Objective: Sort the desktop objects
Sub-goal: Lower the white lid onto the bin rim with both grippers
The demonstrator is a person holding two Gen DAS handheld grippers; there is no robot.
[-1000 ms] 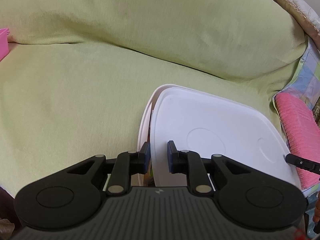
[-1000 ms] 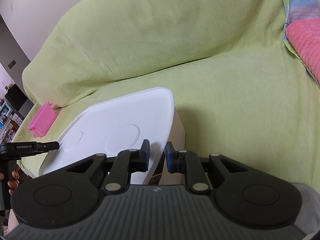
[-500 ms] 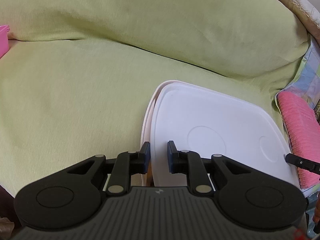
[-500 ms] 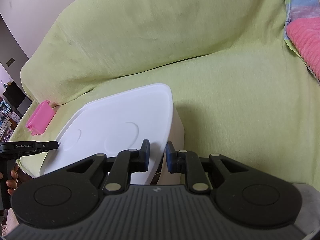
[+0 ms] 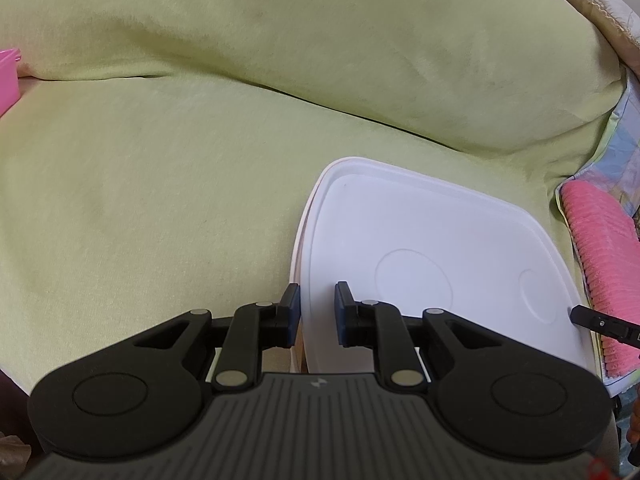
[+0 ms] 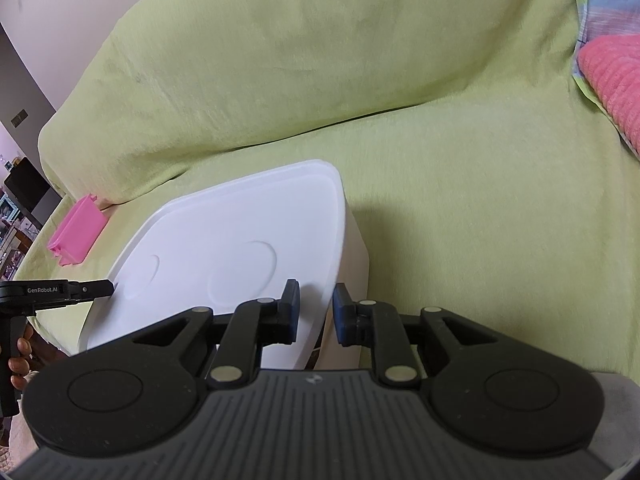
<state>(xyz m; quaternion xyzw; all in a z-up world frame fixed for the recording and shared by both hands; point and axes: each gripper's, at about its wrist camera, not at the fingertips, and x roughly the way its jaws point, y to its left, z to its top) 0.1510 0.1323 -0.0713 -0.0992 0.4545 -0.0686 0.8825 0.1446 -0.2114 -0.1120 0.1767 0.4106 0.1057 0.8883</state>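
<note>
Smooth white plastic lid w/ slight sheen sits on a white plastic box; yellow-green sofa cover is matt, soft-napped cloth. Pink ribbed cushion looks like rough knit or chenille, prob. Black gripper fingers are matt plastic.

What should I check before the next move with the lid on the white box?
1. Lid lies over the box: ok.
2. Lid fully seated all round: cannot tell; a strip of box rim shows past the lid's left edge in the left wrist view.
3. Left gripper straddles one lid edge: ok.
4. Right gripper straddles the opposite edge: ok.
5. Pads press on the lid: cannot tell for either gripper.
6. Pink tray lies apart from the box: ok.
</note>
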